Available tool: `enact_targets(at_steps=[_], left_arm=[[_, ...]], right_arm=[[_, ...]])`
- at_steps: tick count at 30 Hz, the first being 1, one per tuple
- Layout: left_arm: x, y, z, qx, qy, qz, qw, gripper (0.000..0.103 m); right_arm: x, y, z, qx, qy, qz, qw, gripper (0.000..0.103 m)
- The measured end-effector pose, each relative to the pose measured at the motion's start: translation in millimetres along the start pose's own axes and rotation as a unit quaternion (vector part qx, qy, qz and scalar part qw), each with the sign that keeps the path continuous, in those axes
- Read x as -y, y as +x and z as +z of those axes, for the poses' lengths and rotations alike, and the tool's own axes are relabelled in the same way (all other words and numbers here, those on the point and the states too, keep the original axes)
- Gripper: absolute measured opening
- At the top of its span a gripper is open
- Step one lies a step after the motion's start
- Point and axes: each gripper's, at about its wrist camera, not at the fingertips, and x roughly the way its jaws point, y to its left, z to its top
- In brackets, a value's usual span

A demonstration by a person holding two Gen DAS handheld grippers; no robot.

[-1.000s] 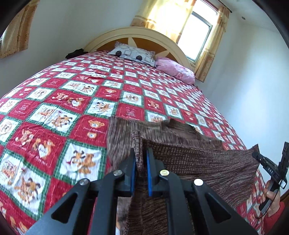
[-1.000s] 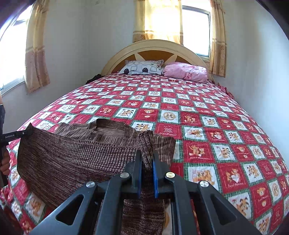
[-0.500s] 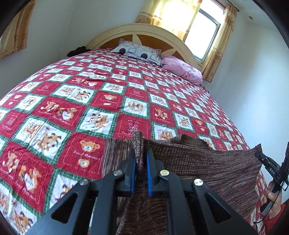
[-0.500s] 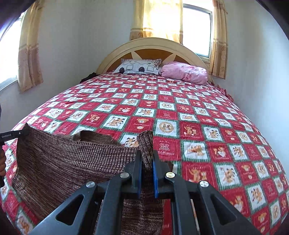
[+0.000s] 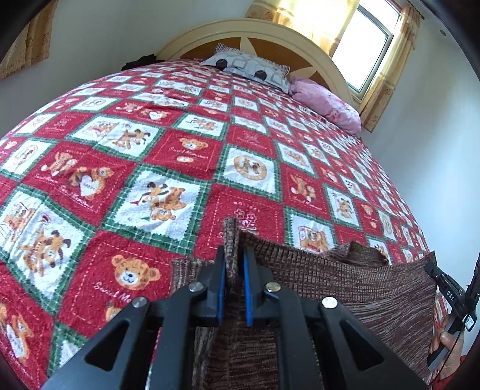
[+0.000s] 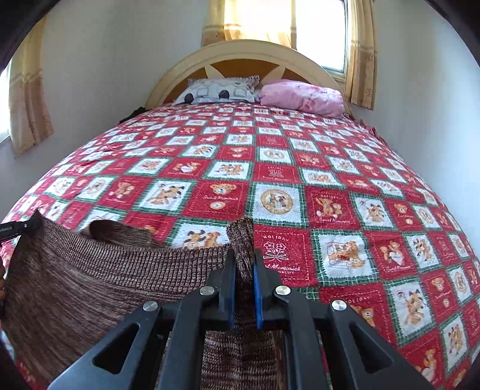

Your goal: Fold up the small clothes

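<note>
A brown knitted garment (image 5: 345,288) hangs stretched between my two grippers above the near end of the bed. My left gripper (image 5: 234,255) is shut on one corner of its edge, which sticks up between the blue pads. My right gripper (image 6: 243,258) is shut on the other corner of the garment (image 6: 105,270). The far half of the garment lies behind the held edge, mostly hidden, with a small fold showing above it. In the left wrist view the right gripper's tip (image 5: 450,295) and a hand show at the right edge.
The bed carries a red, green and white teddy-bear quilt (image 6: 270,168). A patterned pillow (image 6: 219,90) and a pink pillow (image 6: 303,97) lie against the cream headboard (image 6: 240,52). Walls stand close on both sides, with a curtained window (image 6: 318,27) behind.
Both grippers have carried the held edge forward over the bed and slightly down. The part of the garment lying behind that edge is now almost covered.
</note>
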Motion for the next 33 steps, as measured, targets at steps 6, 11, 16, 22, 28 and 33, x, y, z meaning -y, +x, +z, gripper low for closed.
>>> enact_targets(at_steps=[6, 11, 16, 22, 28, 33], left_arm=[[-4.8, 7.8, 5.8, 0.003, -0.008, 0.001, 1.0, 0.011], [-8.1, 23.6, 3.2, -0.018, -0.007, 0.024, 0.9995, 0.011], [-4.4, 34.4, 1.9, -0.036, 0.012, 0.043, 0.9984, 0.018], [1.8, 32.3, 0.9, -0.043, 0.032, 0.057, 0.9969, 0.024], [25.6, -30.8, -20.4, -0.025, 0.109, 0.082, 0.9903, 0.052], [41.3, -74.7, -64.8, -0.007, 0.131, 0.06, 0.9895, 0.071]], right_arm=[[1.9, 10.2, 8.2, 0.002, -0.003, -0.002, 1.0, 0.009], [-2.4, 25.7, 8.6, -0.011, -0.015, -0.018, 1.0, 0.009], [-2.9, 55.2, -5.5, -0.06, -0.021, -0.042, 0.997, 0.009], [-9.5, 64.2, -9.3, -0.082, -0.042, -0.062, 0.994, 0.011], [2.0, -14.3, 0.1, 0.009, 0.006, -0.051, 0.999, 0.028], [-26.7, -85.4, -36.8, 0.032, -0.036, -0.012, 0.999, 0.045]])
